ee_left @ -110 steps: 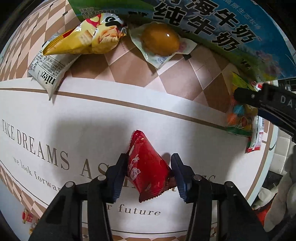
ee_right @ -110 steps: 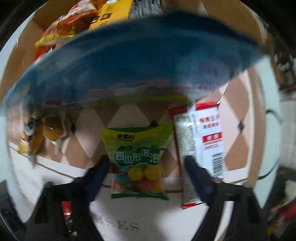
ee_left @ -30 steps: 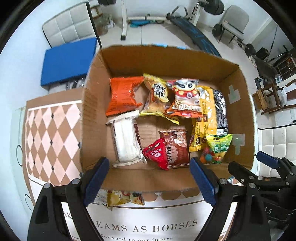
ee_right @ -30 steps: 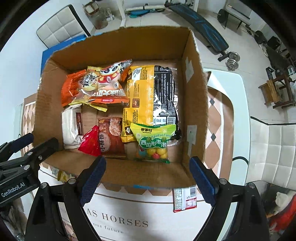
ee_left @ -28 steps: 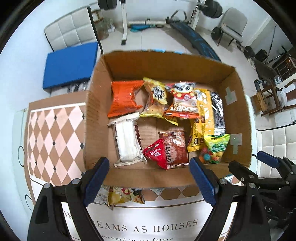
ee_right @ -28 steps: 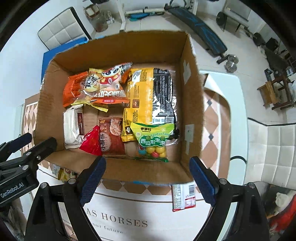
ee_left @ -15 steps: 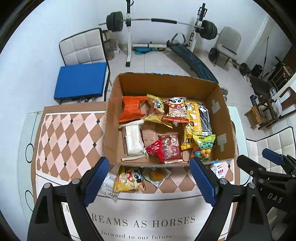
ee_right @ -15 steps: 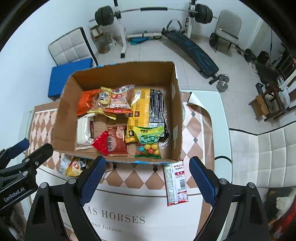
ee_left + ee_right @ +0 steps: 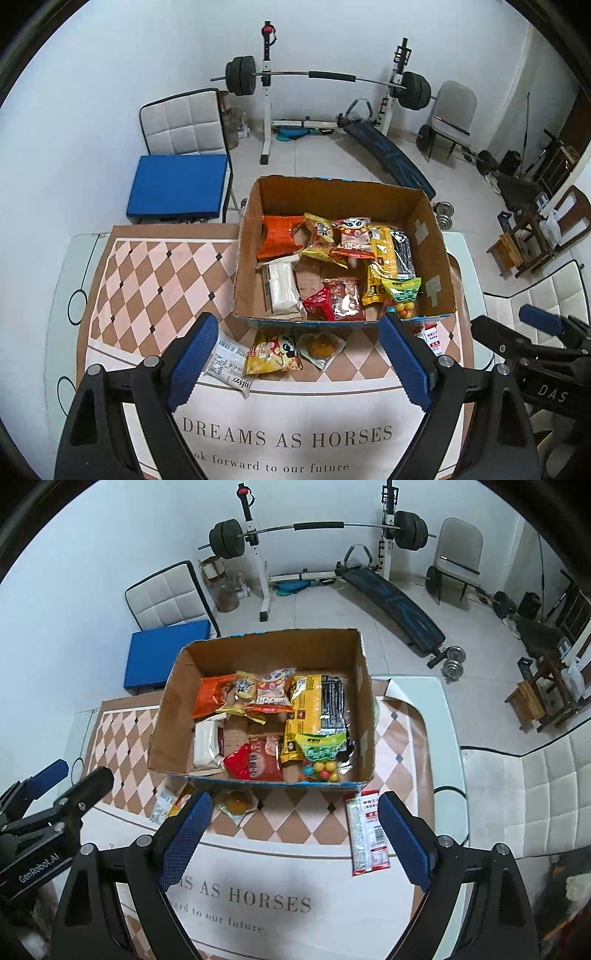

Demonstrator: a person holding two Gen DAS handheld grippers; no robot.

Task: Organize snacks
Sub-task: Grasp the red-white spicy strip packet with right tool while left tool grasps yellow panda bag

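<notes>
- The cardboard box (image 9: 343,254) sits mid-frame on the desk (image 9: 147,280) and already holds a heap of snacks, among them the red triangular packet (image 9: 318,300) and the green gumball bag (image 9: 402,291) along its near wall.
- Four snacks lie outside on the desk, just beside the box's near wall: a white wrapper (image 9: 226,363), a yellow cartoon bag (image 9: 274,353) and a sealed braised egg (image 9: 320,346) at lower centre of the left view, and a red-and-white sachet (image 9: 367,836) at lower right of the right view.
- Judged from this, the step in hand is between placements; packing is well along but not done.
- The next move calls for each hand to come down over a loose packet, straddle it, and squeeze on it flat.
- Left tongs (image 9: 297,363): jaws wide apart, nothing between them, angled steeply down at the desk from high above.
- Right tongs (image 9: 295,840): jaws likewise wide apart and empty, tilted steeply down, the sachet lying just inside its right finger's line.
</notes>
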